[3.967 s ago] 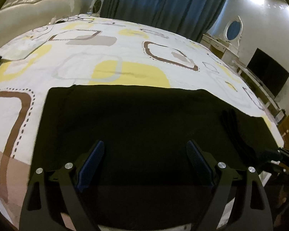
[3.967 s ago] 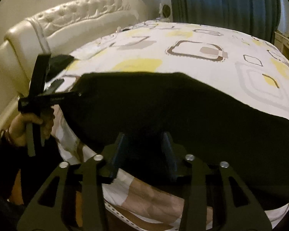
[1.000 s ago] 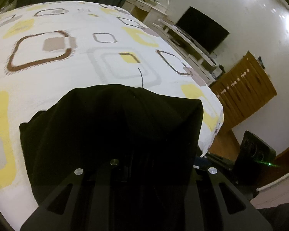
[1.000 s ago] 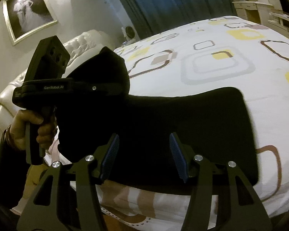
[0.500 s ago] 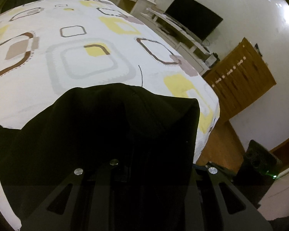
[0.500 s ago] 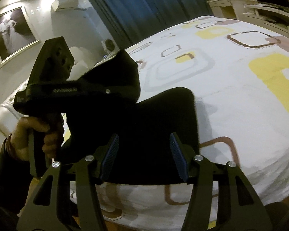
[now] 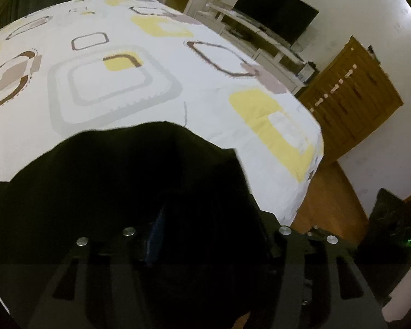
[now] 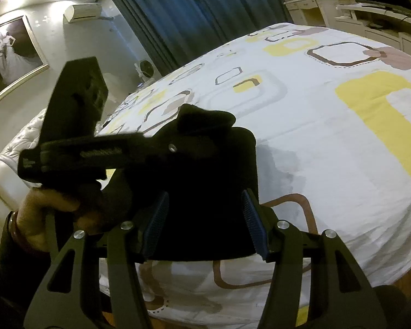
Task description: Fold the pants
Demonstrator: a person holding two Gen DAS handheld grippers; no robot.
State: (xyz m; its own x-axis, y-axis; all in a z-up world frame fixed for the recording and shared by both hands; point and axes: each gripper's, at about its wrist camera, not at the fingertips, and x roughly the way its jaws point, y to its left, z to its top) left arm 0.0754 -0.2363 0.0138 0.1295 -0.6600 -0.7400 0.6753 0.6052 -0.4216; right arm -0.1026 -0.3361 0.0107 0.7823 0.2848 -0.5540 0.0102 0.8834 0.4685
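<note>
1. Pants (image 8: 205,192), black, lay folded at the near edge of the bed (image 8: 328,142), on the white sheet with yellow, brown and grey squares.
2. Left gripper (image 8: 202,126), seen from the right wrist view, was held by a hand (image 8: 49,213) at the left of the frame, its tip over the top of the folded stack, where a lump of black cloth rose around it.
3. In the left wrist view the left gripper (image 7: 205,235) had its jaws opening; black cloth lay between and over the fingers, one blue pad (image 7: 154,235) just visible, the other buried in dark fabric. Pads did not appear to press on the cloth.
4. Right gripper (image 8: 204,224) hovered at the near edge of the pants, jaws apart, both blue pads clear of the fabric, nothing held between them.
5. Pants in the left wrist view (image 7: 109,181) filled the lower half, far edge humped against the sheet.
6. Surroundings: dark curtains (image 8: 205,8), framed photo (image 8: 11,54) on the wall, television (image 7: 276,24) on a white unit, wooden cabinet (image 7: 350,96) past the bed corner.
</note>
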